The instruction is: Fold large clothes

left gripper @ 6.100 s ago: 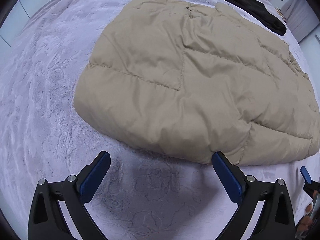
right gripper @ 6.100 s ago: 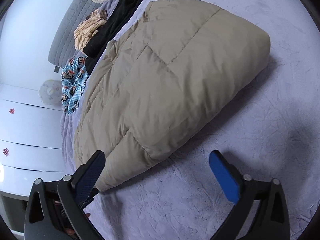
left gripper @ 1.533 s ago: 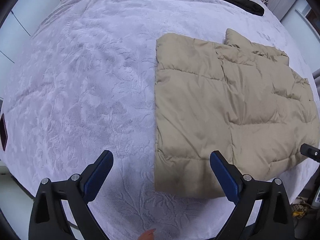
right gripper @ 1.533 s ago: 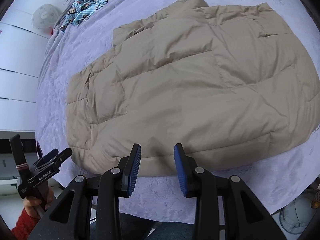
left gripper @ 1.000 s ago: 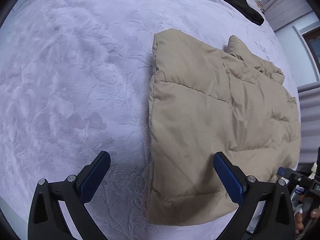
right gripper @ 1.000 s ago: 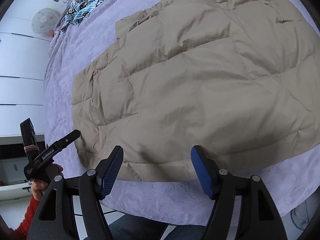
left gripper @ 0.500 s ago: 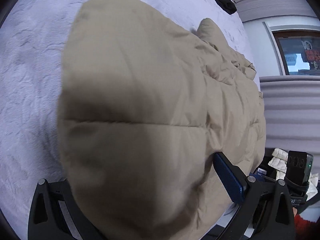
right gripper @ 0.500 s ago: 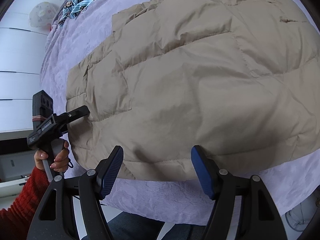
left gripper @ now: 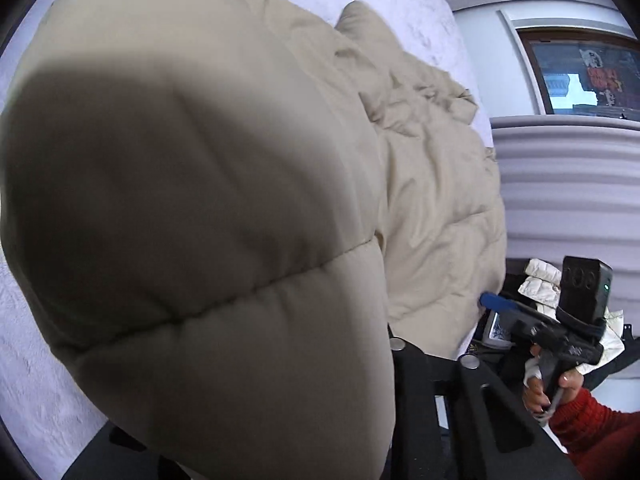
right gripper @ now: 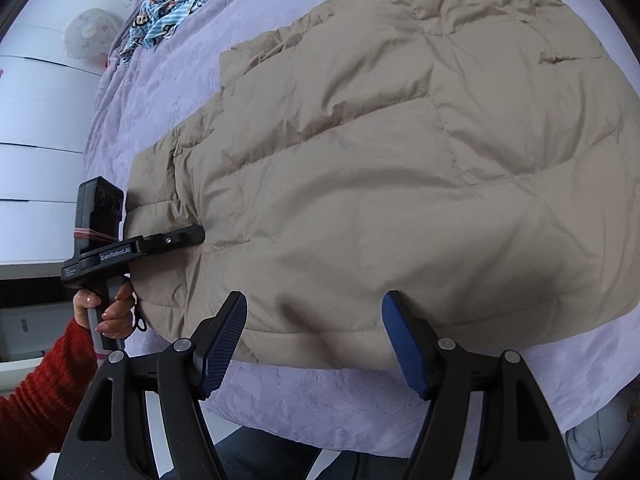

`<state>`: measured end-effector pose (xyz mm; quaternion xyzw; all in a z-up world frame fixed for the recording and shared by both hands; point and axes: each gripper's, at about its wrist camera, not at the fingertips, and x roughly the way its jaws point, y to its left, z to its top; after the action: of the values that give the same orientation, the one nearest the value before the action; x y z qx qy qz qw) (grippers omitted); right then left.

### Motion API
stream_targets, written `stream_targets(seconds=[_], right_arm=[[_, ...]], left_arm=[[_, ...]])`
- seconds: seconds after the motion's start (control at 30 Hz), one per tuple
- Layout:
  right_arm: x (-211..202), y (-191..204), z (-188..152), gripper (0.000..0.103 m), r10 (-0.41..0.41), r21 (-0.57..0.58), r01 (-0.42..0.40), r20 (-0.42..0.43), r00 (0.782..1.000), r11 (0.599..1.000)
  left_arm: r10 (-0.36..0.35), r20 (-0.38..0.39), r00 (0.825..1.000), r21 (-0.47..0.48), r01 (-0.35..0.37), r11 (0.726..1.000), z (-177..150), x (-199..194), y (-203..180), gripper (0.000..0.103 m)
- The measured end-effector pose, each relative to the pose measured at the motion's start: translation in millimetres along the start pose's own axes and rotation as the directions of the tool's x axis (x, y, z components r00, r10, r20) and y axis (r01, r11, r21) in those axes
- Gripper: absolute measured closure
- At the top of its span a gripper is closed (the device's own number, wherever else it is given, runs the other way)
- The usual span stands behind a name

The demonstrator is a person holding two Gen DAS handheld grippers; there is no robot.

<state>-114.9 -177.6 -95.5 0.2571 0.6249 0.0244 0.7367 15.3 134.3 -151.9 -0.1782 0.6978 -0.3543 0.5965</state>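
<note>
Puffy beige quilted jacket (right gripper: pixel 400 180), matte and softly creased, spread flat on plush lilac bedspread (right gripper: pixel 320 408). Left gripper (right gripper: pixel 192 238) at its left edge, closing on padding. Right gripper (right gripper: pixel 314 340) angled steeply down over near hem, spread wide, empty.

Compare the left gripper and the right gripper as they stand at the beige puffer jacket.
The left gripper is closing its jaws on the side edge of the beige puffer jacket, fabric between them; the right gripper stands open at the near hem, its pads off the fabric. The jacket swallows the left gripper's fingertips; both blue pads of the right gripper show. Both are black handheld tools, each held by a hand in a red sleeve.
</note>
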Motion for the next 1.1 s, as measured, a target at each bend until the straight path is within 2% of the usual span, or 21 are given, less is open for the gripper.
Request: stream_targets(seconds=[0.07, 0.13, 0.23, 0.33, 0.43, 0.63, 0.8, 0.87, 0.93, 0.97, 1.03, 1.1], right_arm=[[-7.4, -6.5, 6.9, 0.034, -0.012, -0.002, 0.012, 0.051, 0.999, 1.0], [-10.3, -14.7, 16.7, 0.082, -0.006, -0.003, 0.006, 0.087, 0.996, 1.0], [-5.6, -25.4, 30.9, 0.089, 0.03, -0.009, -0.029, 0.113, 0.993, 1.0], [7.4, -30.2, 41.3, 0.09, 0.063, -0.029, -0.061, 0.11, 0.992, 0.998], [33.3, -40.3, 47.4, 0.09, 0.108, -0.01, -0.107, 0.063, 0.992, 0.994], [61.3, -61.1, 50.9, 0.094, 0.2, 0.084, -0.202, 0.031, 0.979, 0.976], [65.7, -73.6, 55.3, 0.095, 0.259, 0.127, -0.259, 0.02, 0.966, 0.957], [54.1, -79.4, 55.3, 0.095, 0.276, 0.133, -0.277, 0.027, 0.961, 0.952], [32.7, -90.3, 51.4, 0.095, 0.292, 0.135, -0.299, 0.064, 0.954, 0.945], [21.2, -97.1, 48.4, 0.095, 0.292, 0.139, -0.302, 0.086, 0.953, 0.943], [-2.7, -114.4, 41.0, 0.095, 0.28, 0.155, -0.299, 0.134, 0.951, 0.942], [-22.2, -134.4, 31.6, 0.095, 0.264, 0.195, -0.297, 0.18, 0.948, 0.935]], left_arm=[[-0.025, 0.02, 0.999, 0.005, 0.025, 1.0, -3.3, -11.3, -14.5, 0.078], [-0.043, 0.039, 0.998, 0.019, 0.043, 0.999, -5.5, -23.4, -31.9, 0.078], [-0.058, 0.062, 0.996, 0.061, 0.055, 0.997, -7.9, -38.7, -68.3, 0.078], [-0.069, 0.072, 0.995, 0.1, 0.061, 0.993, -9.3, -44.4, -108.5, 0.078], [-0.053, 0.066, 0.996, 0.124, 0.044, 0.991, -8.5, -38.0, -147.1, 0.078], [-0.009, 0.015, 1.0, 0.114, 0.007, 0.994, 2.0, 5.2, -214.7, 0.078], [0.091, -0.021, 0.996, 0.144, -0.087, 0.986, 13.5, 39.6, -264.2, 0.077], [0.113, -0.057, 0.992, 0.185, -0.101, 0.978, 18.3, 51.6, -282.6, 0.07], [0.121, -0.095, 0.988, 0.234, -0.096, 0.967, 23.2, 64.9, -298.7, 0.07], [0.121, -0.118, 0.986, 0.262, -0.086, 0.961, 25.2, 72.8, -304.9, 0.062], [0.061, -0.161, 0.985, 0.285, -0.013, 0.958, 27.9, 87.8, -314.1, 0.041], [0.015, -0.187, 0.982, 0.297, 0.042, 0.954, 32.4, 102.2, -317.9, 0.038]])
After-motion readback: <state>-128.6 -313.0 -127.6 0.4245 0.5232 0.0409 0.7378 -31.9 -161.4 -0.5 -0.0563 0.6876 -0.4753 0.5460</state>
